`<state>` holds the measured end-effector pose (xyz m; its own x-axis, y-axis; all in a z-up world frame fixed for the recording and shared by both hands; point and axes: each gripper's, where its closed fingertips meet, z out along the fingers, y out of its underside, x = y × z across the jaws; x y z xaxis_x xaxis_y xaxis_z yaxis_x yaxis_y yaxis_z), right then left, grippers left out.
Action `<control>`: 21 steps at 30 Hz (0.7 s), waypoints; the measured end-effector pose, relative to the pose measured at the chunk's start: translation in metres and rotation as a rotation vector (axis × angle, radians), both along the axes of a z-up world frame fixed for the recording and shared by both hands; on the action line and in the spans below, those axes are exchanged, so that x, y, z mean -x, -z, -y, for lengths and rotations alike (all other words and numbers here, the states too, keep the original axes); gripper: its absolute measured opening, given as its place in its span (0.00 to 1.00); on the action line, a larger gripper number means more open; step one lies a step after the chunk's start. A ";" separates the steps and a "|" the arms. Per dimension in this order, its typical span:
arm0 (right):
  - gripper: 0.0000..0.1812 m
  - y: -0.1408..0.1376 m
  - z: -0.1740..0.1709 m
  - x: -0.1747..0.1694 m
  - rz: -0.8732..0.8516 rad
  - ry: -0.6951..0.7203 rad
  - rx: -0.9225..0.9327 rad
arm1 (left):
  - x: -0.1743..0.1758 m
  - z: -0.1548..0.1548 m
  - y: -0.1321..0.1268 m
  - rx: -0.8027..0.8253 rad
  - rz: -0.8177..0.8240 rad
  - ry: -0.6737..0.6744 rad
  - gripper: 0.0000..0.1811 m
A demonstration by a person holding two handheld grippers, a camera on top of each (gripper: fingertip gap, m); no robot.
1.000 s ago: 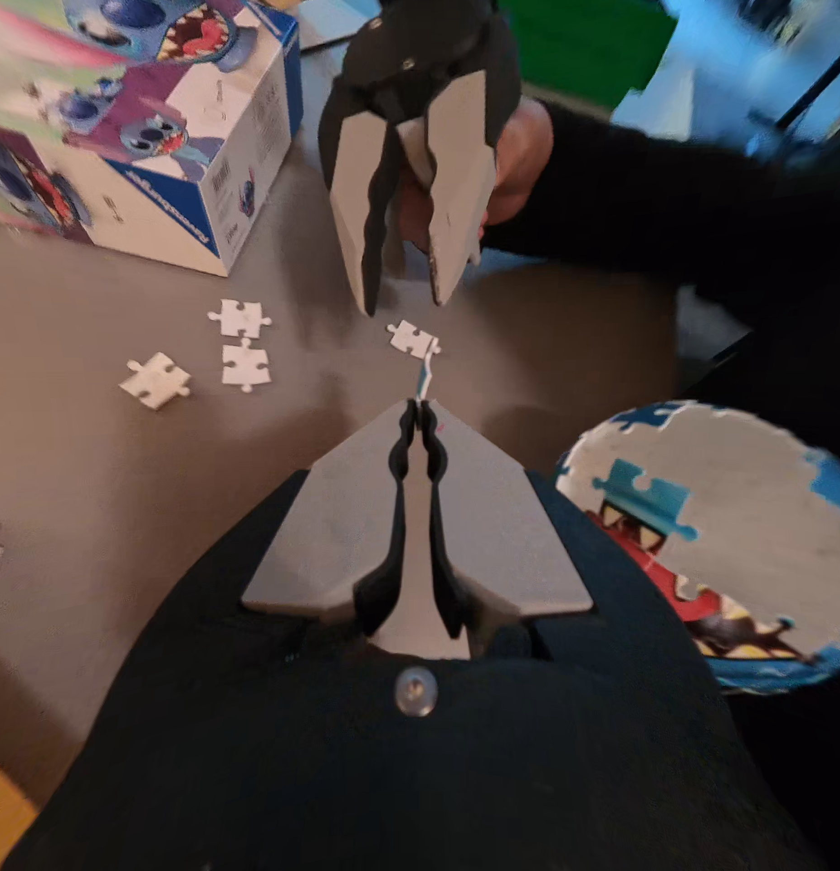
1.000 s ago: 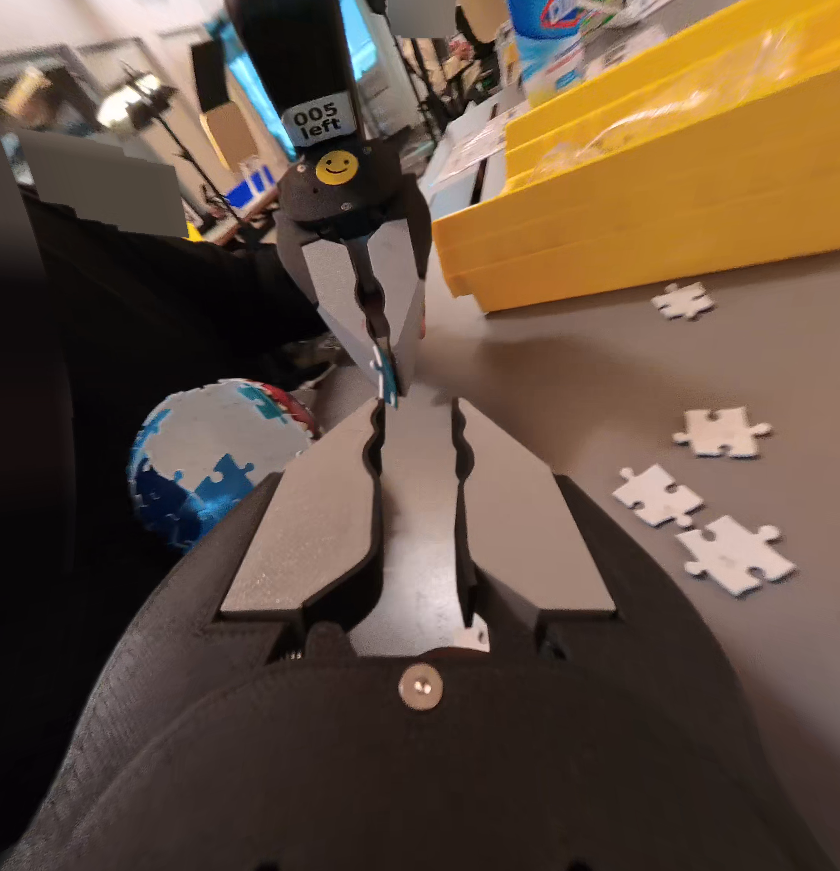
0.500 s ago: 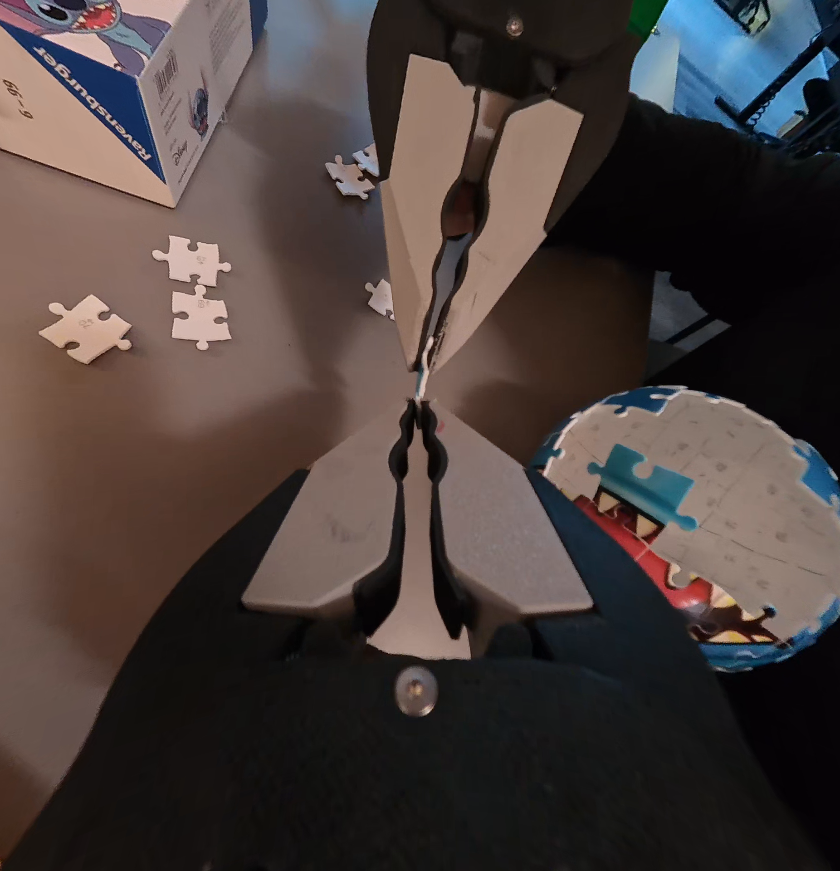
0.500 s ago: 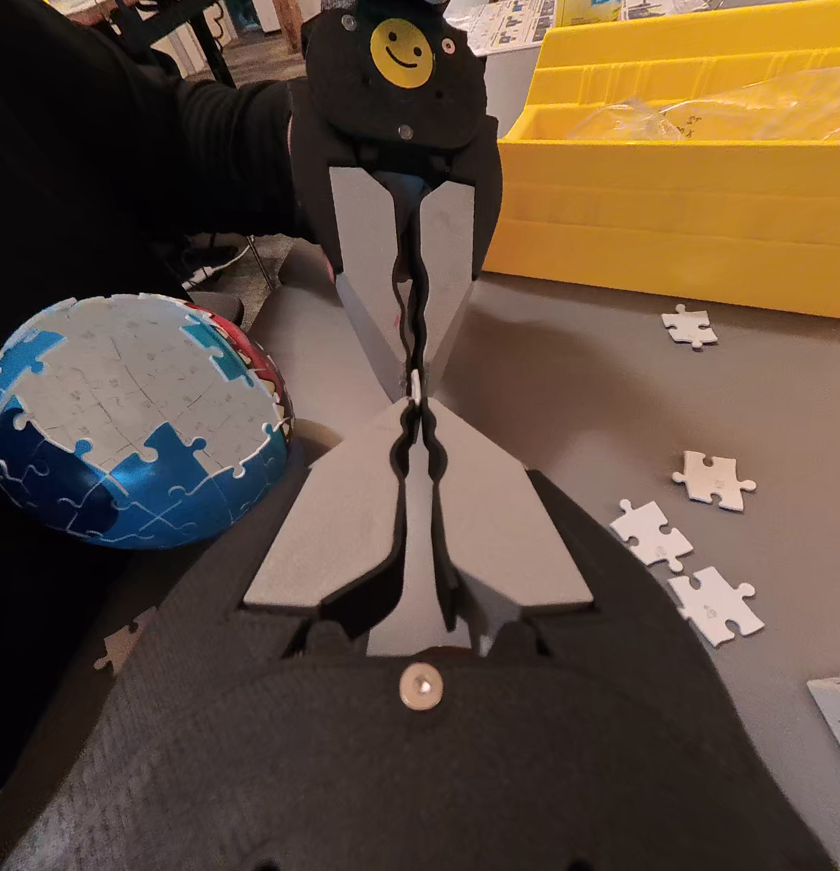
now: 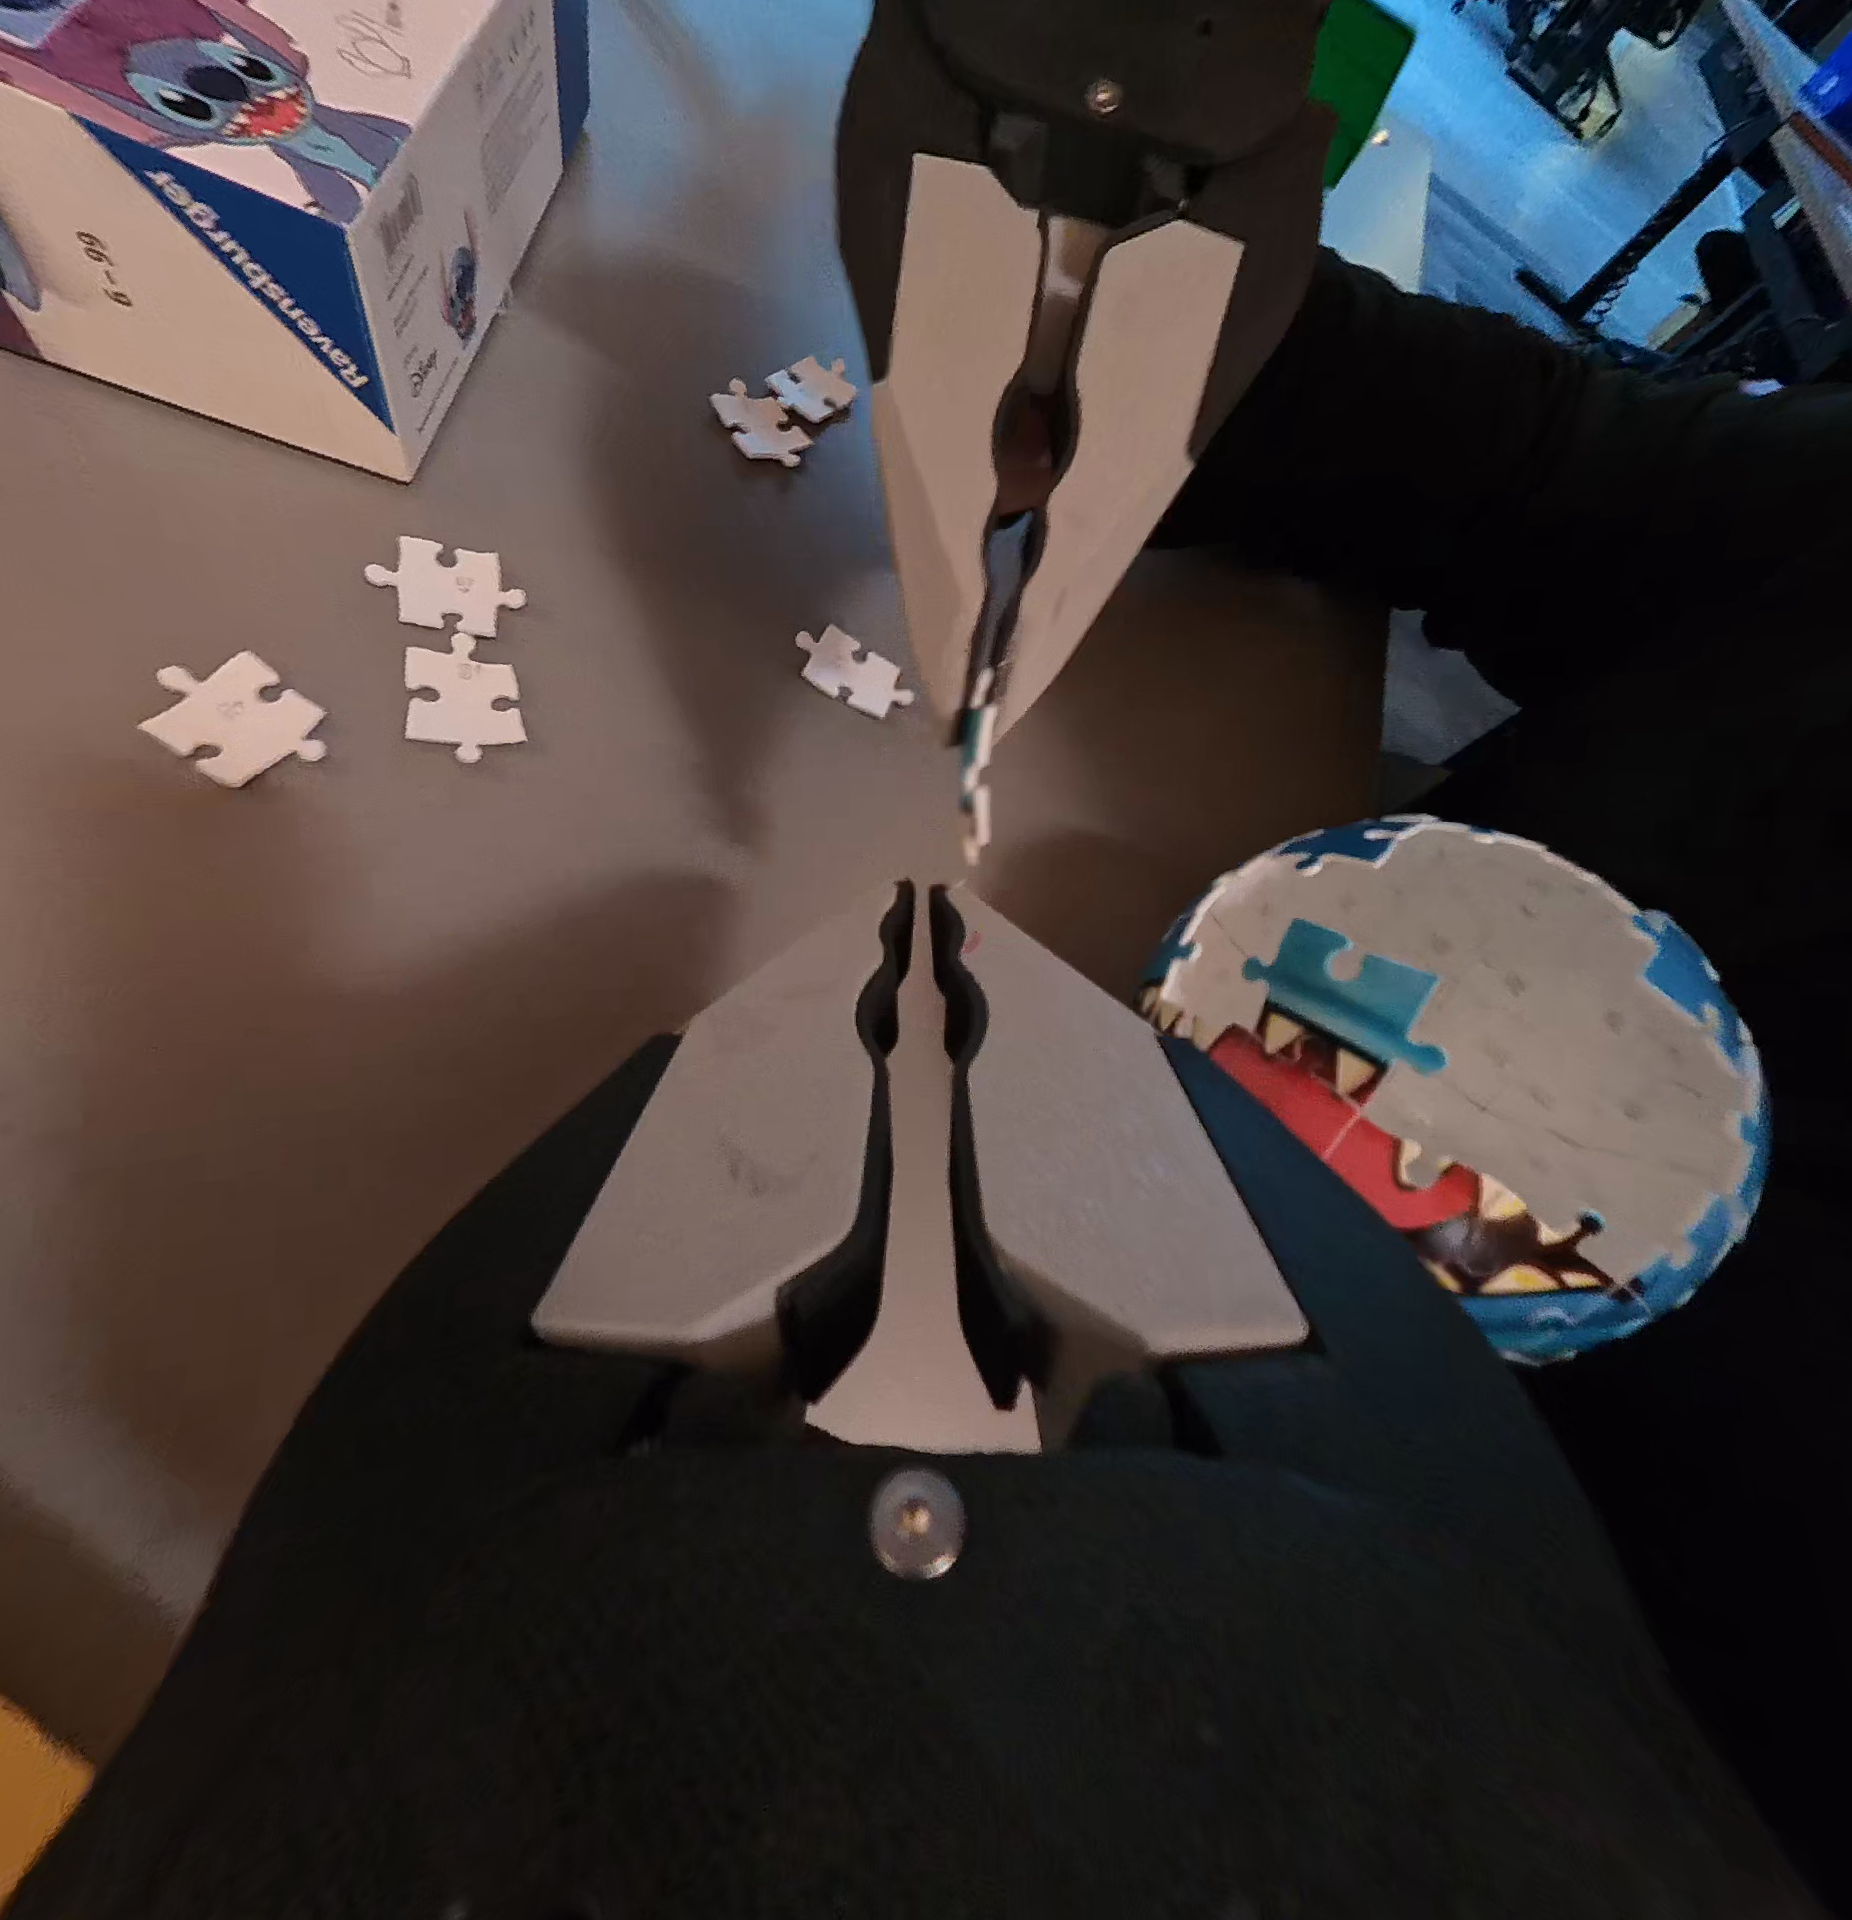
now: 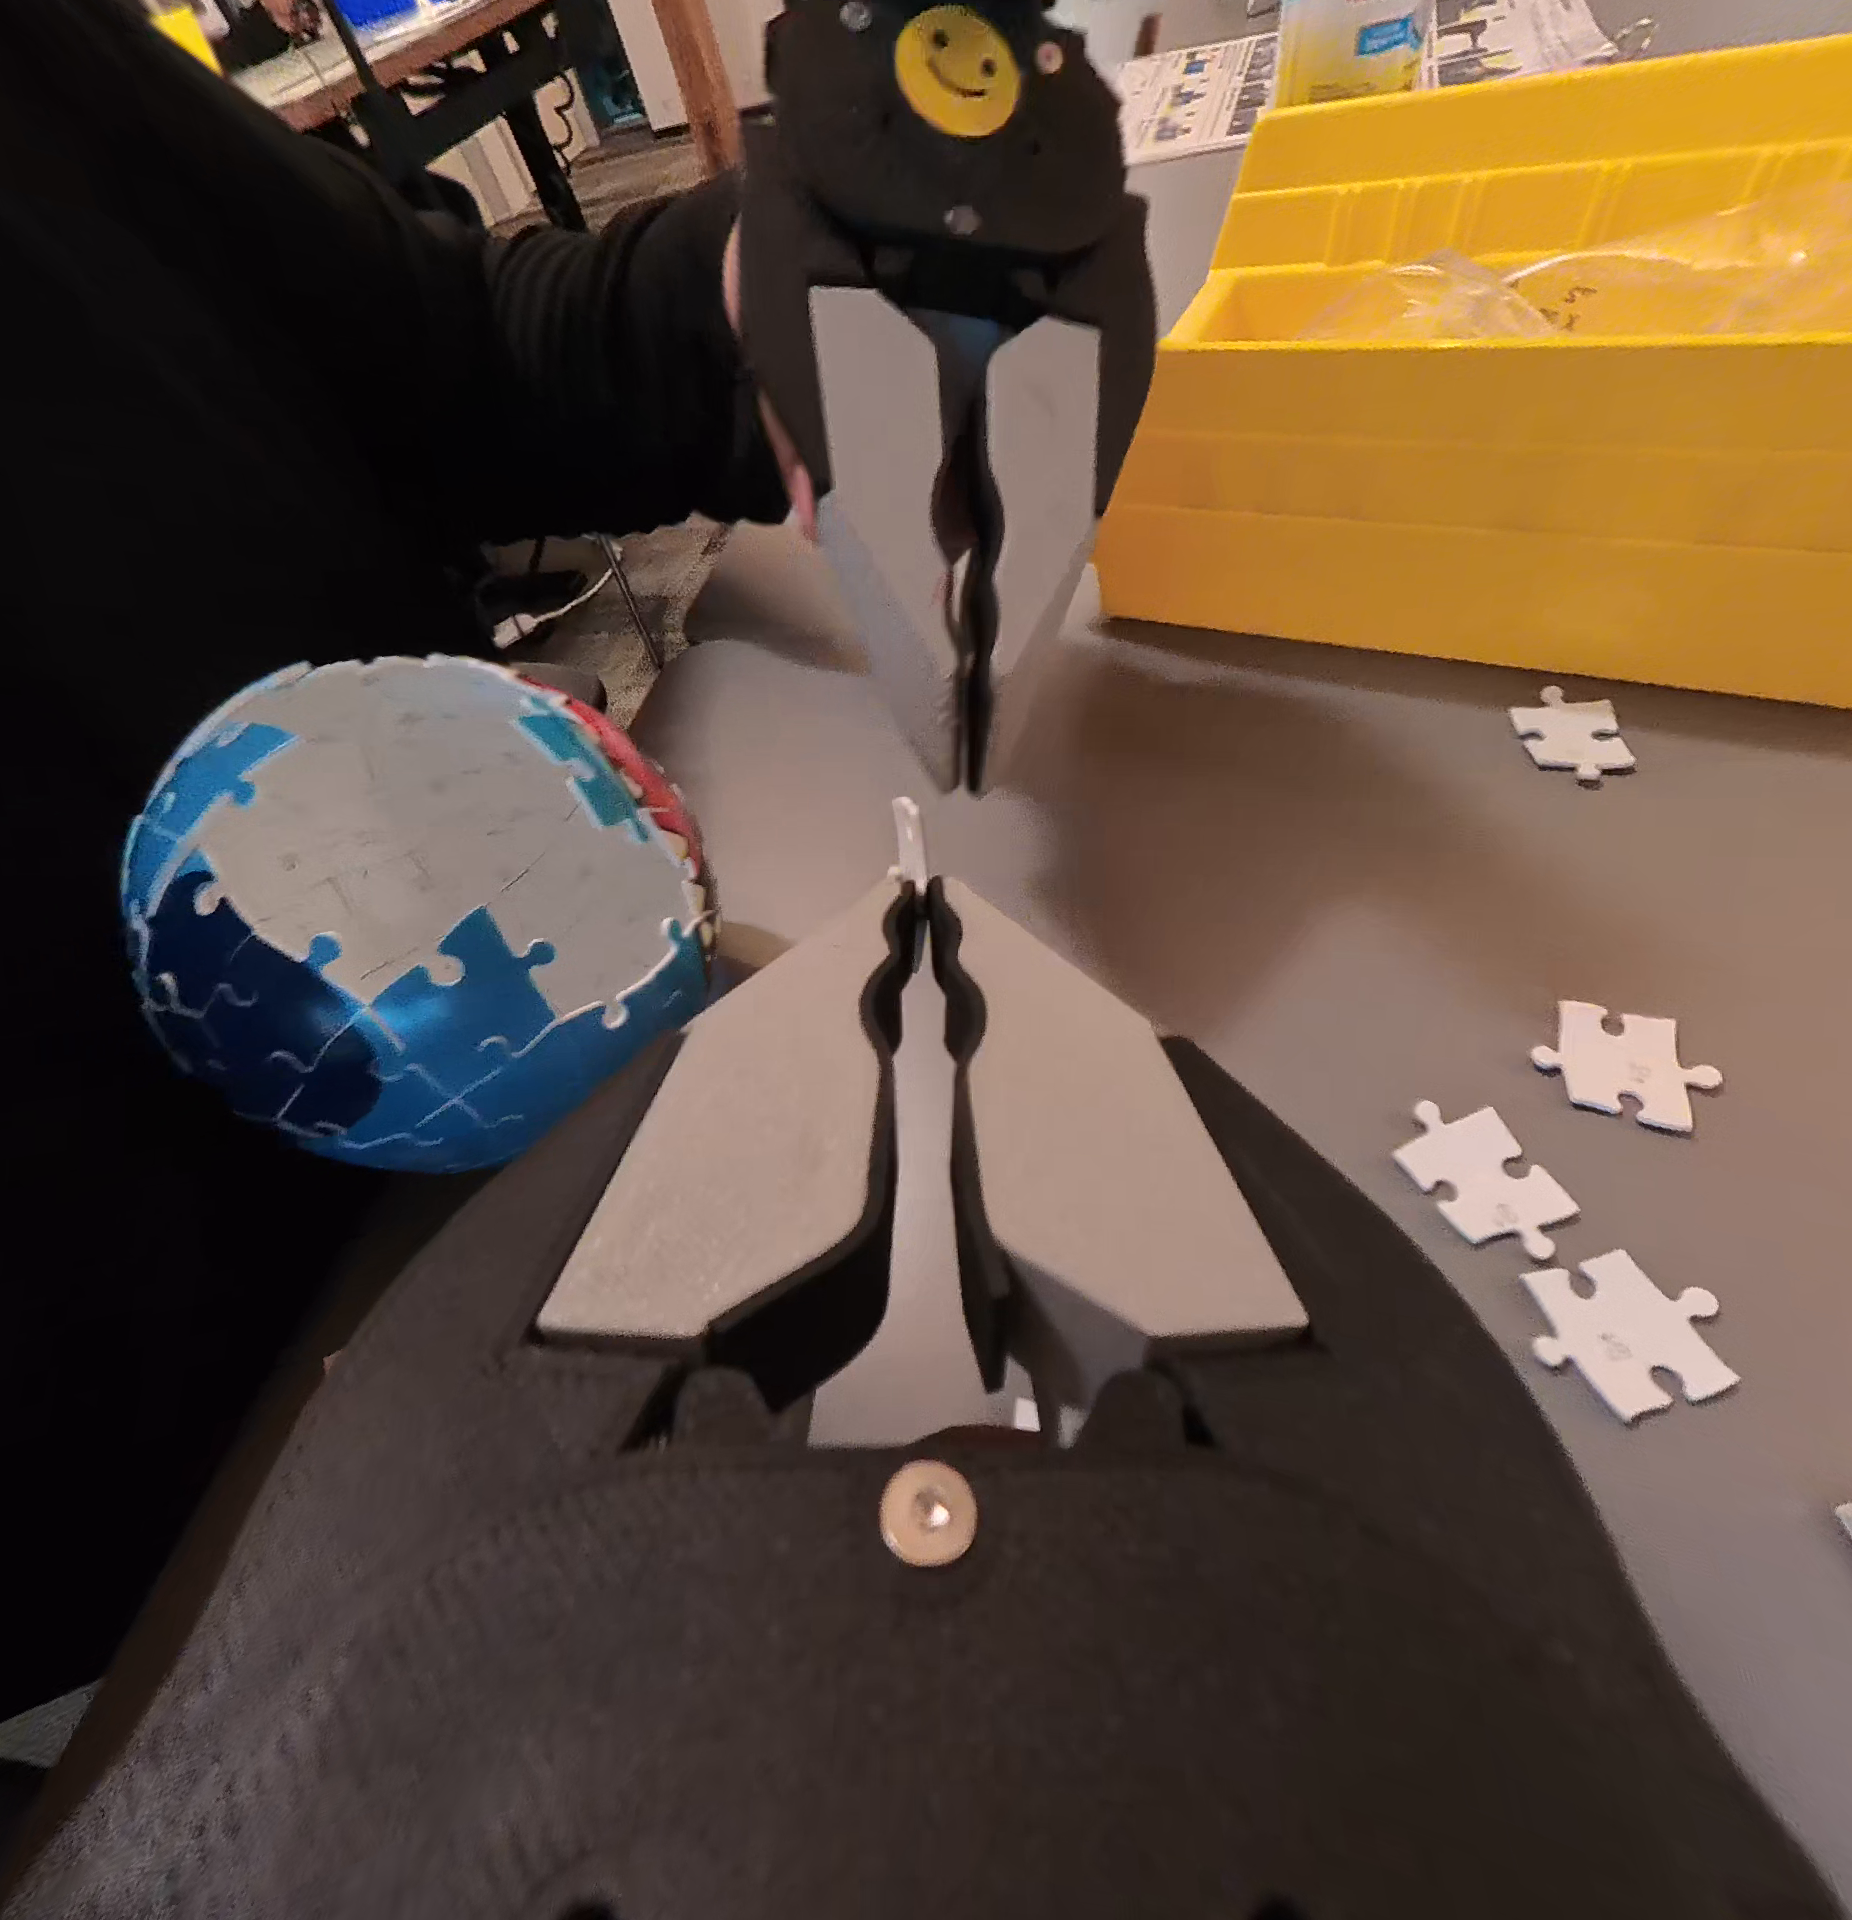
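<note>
Over the grey worktop [image 5: 226, 987]: two claws meet tip to tip, with a gap between them.
Right claw [image 6: 923, 883]: clenched on a puzzle piece [image 6: 909, 847], held edge-on, its white edge sticking out past the tips.
Left claw [image 5: 923, 888]: fingers nearly together with a thin slit between, nothing in it; it sits just short of the piece's free end.
Same piece from the left wrist view: the puzzle piece [image 5: 976, 774] juts from the right claw [image 5: 979, 717], showing blurred dark and teal marks.
Left claw from the right wrist view: the left claw [image 6: 966, 774] hangs tips-down just beyond the piece, apart from it.
Puzzle ball [image 6: 413, 914]: partly built, blue and white, beside the worktop edge, near both claws.
Only in left wrist view: a cartoon-printed box [image 5: 278, 218] at far left and the ball's red inner picture.
Only in right wrist view: a yellow bin [image 6: 1524, 447] at the back and a smiley sticker [image 6: 955, 62] on the left claw.
Loose pieces [image 5: 454, 644]: white side up, scattered on the worktop, well apart from the claws.
</note>
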<state>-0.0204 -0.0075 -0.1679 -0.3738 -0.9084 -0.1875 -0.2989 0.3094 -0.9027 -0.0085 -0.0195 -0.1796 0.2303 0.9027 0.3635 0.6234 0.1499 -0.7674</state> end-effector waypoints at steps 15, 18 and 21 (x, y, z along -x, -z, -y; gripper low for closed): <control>0.00 0.007 -0.038 -0.036 0.123 -0.216 -0.043 | -0.039 -0.035 0.003 0.147 0.090 0.164 0.00; 0.00 0.005 -0.040 -0.034 0.164 -0.216 0.009 | -0.038 -0.035 -0.001 0.168 0.092 0.149 0.00; 0.00 -0.001 -0.042 -0.032 0.208 -0.207 0.078 | -0.037 -0.034 -0.004 0.174 0.101 0.138 0.00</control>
